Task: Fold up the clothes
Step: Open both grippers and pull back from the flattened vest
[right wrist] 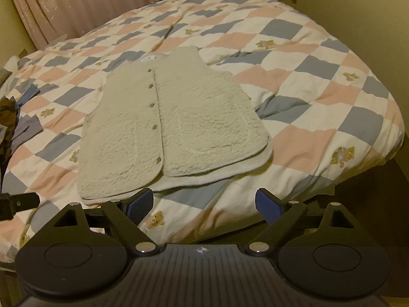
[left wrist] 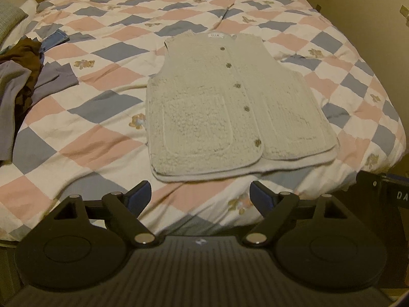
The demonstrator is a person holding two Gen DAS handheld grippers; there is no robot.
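Observation:
A cream fleece vest (left wrist: 225,107) lies flat and buttoned on the checked quilt, collar away from me and hem toward me. It also shows in the right wrist view (right wrist: 168,125). My left gripper (left wrist: 200,194) is open and empty, hovering just short of the vest's hem. My right gripper (right wrist: 204,202) is open and empty, near the hem's right half. The left gripper's black body shows at the left edge of the right wrist view (right wrist: 15,203).
The quilt (left wrist: 102,133) covers the whole bed. A pile of brown, grey and blue clothes (left wrist: 23,76) lies at the bed's left side. Pink curtains (right wrist: 89,2) hang behind the bed. The bed's right edge (right wrist: 383,158) drops to a dark floor.

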